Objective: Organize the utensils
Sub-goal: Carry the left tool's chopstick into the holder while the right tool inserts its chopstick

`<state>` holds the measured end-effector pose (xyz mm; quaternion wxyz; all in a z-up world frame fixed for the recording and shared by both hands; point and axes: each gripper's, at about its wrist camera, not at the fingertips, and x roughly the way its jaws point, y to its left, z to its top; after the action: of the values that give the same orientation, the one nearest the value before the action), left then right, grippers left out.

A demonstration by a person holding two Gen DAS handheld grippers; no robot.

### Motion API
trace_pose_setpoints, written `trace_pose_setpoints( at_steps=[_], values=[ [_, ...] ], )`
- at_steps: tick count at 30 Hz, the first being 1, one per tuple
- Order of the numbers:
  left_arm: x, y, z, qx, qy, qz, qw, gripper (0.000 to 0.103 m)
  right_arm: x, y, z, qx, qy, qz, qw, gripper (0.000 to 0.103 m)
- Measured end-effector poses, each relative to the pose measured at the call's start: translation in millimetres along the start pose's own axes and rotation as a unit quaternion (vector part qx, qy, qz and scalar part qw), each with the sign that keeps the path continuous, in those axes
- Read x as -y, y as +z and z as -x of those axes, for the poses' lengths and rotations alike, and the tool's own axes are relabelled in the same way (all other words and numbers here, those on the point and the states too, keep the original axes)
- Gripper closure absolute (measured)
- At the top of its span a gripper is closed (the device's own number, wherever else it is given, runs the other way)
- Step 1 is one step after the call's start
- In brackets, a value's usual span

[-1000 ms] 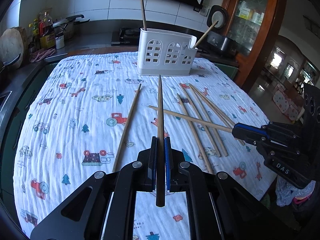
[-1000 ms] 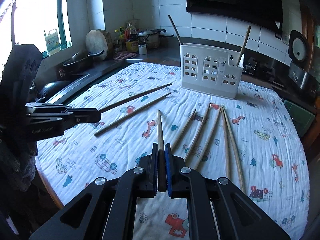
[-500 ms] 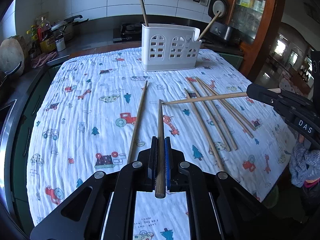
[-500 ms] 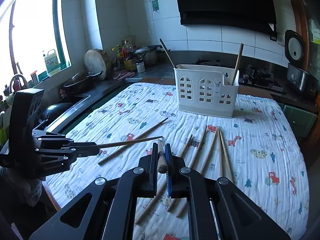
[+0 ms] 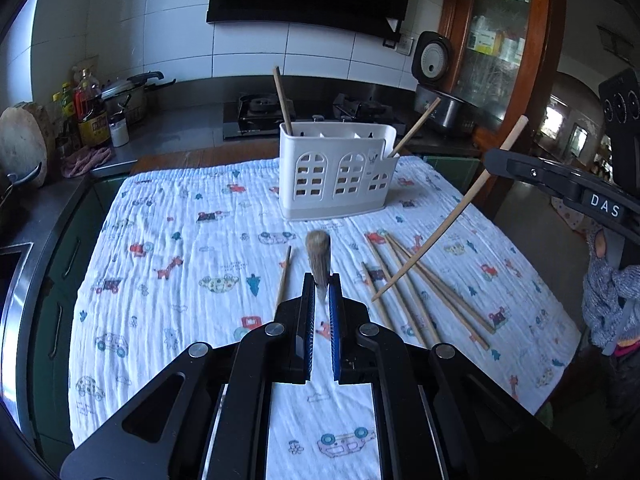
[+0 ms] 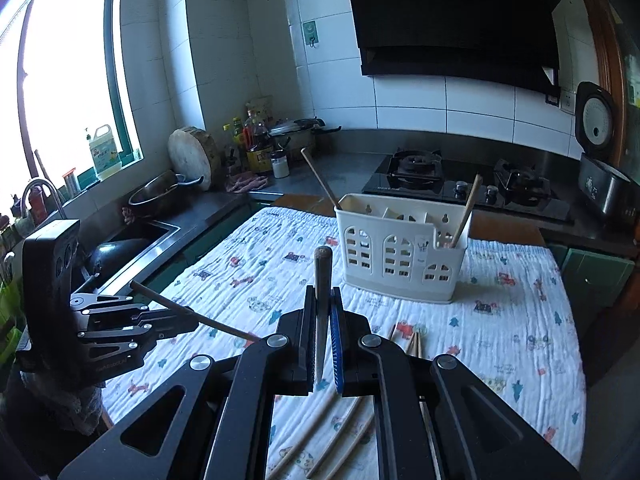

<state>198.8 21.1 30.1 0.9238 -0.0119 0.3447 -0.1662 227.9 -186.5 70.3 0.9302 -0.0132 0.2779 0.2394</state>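
Both grippers, left (image 5: 321,286) and right (image 6: 322,300), fingers clamped on a raised chopstick each, mid-carry toward the white holder (image 5: 335,168), where tips must next drop into slots.

A home kitchen: a two-burner gas hob (image 6: 464,182) set in a dark worktop (image 6: 352,168) beneath a black extractor hood (image 6: 456,20), white wall tiles (image 6: 432,104) behind. Oil and sauce bottles (image 6: 256,140), a lidded pot (image 6: 294,132) and a round wooden chopping block (image 6: 192,158) line the counter beside a sink (image 6: 132,236) and window (image 6: 64,76). A rice cooker (image 6: 600,160) stands at right.
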Motion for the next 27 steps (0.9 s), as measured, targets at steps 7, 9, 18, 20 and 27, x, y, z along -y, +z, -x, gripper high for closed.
trace_pose_setpoints(
  at_steps=[7, 9, 18, 20, 27],
  values=[
    [7.1, 50.8, -8.3, 0.018, -0.014, -0.011, 0.9997, 0.097, 23.7, 53.6, 3.1, 0.011, -0.034, 0.017, 0.999, 0.096],
    [8.3, 68.9, -8.9, 0.026, -0.024, -0.011, 0.9993, 0.097, 30.9, 70.1, 3.7, 0.017, -0.042, 0.018, 0.999, 0.096],
    [15.7, 154.2, -4.3, 0.082, -0.031, -0.023, 0.9959, 0.097, 58.9, 129.0, 4.5, 0.046, -0.089, 0.025, 0.995, 0.096],
    [15.1, 170.4, -6.3, 0.092, -0.032, -0.022, 0.9950, 0.097, 66.9, 137.3, 1.4, 0.051, -0.095, 0.020, 0.994, 0.096],
    [9.1, 201.0, -39.7, 0.091, -0.009, -0.012, 0.9958, 0.097, 91.6, 152.1, -27.9, 0.043, -0.125, 0.010, 0.991, 0.096]
  ],
)
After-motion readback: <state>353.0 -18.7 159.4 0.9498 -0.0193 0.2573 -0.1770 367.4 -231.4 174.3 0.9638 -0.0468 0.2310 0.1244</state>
